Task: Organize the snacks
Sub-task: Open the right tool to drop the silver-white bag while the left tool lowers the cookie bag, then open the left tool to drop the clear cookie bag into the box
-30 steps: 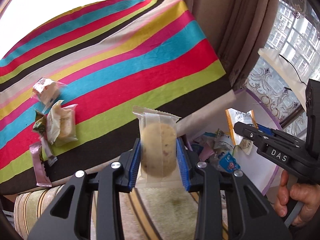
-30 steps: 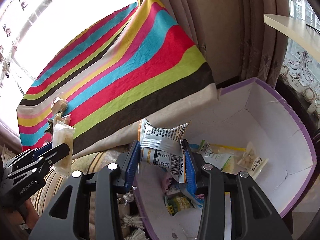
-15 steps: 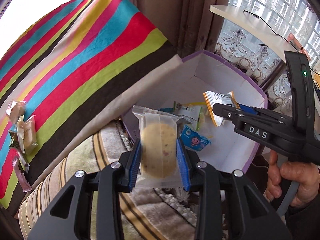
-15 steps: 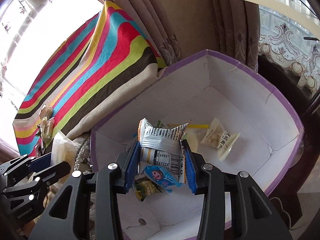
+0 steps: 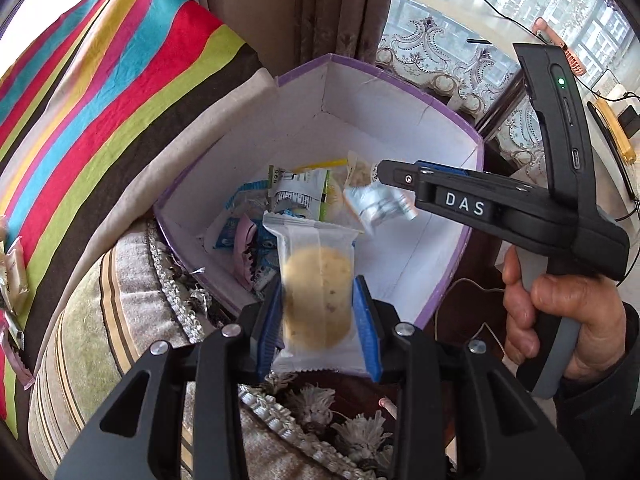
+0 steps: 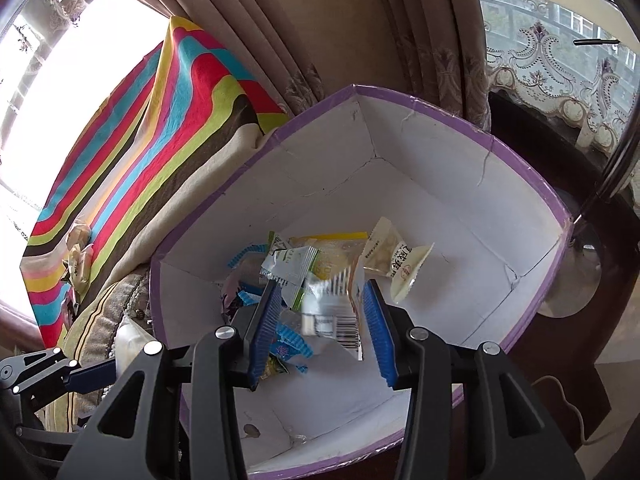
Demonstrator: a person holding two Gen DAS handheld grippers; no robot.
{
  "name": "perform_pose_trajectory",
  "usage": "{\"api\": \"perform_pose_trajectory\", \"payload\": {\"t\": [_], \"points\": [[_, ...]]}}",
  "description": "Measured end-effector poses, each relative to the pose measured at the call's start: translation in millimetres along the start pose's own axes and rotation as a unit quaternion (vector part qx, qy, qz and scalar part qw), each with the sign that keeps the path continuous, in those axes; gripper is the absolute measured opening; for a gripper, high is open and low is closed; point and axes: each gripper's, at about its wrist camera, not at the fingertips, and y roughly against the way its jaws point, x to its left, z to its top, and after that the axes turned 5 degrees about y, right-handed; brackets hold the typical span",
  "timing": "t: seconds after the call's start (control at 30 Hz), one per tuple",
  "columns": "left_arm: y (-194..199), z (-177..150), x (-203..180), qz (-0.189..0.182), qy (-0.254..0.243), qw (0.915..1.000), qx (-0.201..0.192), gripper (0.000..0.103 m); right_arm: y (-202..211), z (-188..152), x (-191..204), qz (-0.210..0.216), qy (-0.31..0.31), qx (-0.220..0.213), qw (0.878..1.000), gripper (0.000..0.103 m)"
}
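— When we swung off the cloth [image 5: 120,80] and over the box [image 6: 460,120], what changed last?

— Our right gripper [image 6: 321,284] let go; half a second earlier its pads pinched the packet [image 6: 334,312] tight, and now the packet hung blurred between them, clear of the left pad; from the left camera it showed smeared just under the right tips, so we judged it was falling.

— And where was it headed?

— Into the box, onto the heap of wrappers near the left wall; nothing stood in its way, so we counted that snack as good as stowed.

— What of the left gripper [image 5: 319,280]?

— It was clenched on the cake [image 5: 318,300]; both blue pads pressed the sides of the clear wrapper, with the cake upright between them; a second earlier it hung over the cloth, and now it sat over the box's near rim.

— Far enough in to drop?

— Barely, we thought; the cake's top lay over the box floor, but its bottom seemed at the rim or just short; a little more reach would have made the drop safer.

— And after that?

— More snacks [image 5: 14,276] lay on the cloth's far left edge; so we judged the job partly done, with further trips to come.
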Motion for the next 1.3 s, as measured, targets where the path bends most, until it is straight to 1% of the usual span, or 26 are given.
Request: {"api": "perform_pose_trajectory", "payload": {"t": [0.13, 0.33, 0.4, 0.47, 0.57, 0.67, 0.83, 0.97, 1.03, 1.3], "points": [[0.6, 0.7, 2.4, -0.005, 0.005, 1.0000, -0.004, 0.046, 0.2, 1.4, 2.4, -0.002, 0.000, 0.001, 1.000, 0.044], [3.3, 0.8, 3.0, -0.009, 0.013, 0.9998, -0.008, 0.049, -0.2, 4.2, 9.3, -0.002, 0.005, 0.003, 1.000, 0.047], [4.8, -0.2, 4.6, -0.012, 0.019, 0.9997, -0.011, 0.050, -0.4, 5.8, 11.4, -0.004, 0.009, 0.005, 1.000, 0.051], [6.5, -0.4, 7.7, -0.015, 0.026, 0.9994, -0.015, 0.053, -1.9, 7.3, 15.9, -0.005, 0.013, 0.008, 1.000, 0.051], [9.5, 0.6, 12.2, -0.014, 0.032, 0.9991, -0.024, 0.055, -4.0, 10.5, 24.7, -0.001, 0.023, 0.012, 1.000, 0.051], [13.4, 0.6, 18.1, -0.002, 0.035, 0.9987, -0.036, 0.055, -6.2, 14.4, 35.8, 0.001, 0.035, 0.015, 0.999, 0.051], [22.4, 1.5, 33.5, 0.029, 0.042, 0.9968, -0.062, 0.055, -8.2, 20.9, 59.4, 0.008, 0.056, 0.016, 0.998, 0.052], [30.6, 1.2, 55.9, 0.051, 0.067, 0.9932, -0.080, 0.061, -9.4, 26.0, 78.6, 0.014, 0.072, 0.018, 0.997, 0.052], [33.4, 0.4, 68.8, 0.057, 0.082, 0.9913, -0.086, 0.061, -11.4, 28.3, 87.5, 0.018, 0.080, 0.020, 0.996, 0.053], [45.2, -10.3, 115.3, 0.062, 0.141, 0.9826, -0.103, 0.061, -20.5, 31.8, 127.0, 0.037, 0.114, 0.033, 0.992, 0.053]]}}
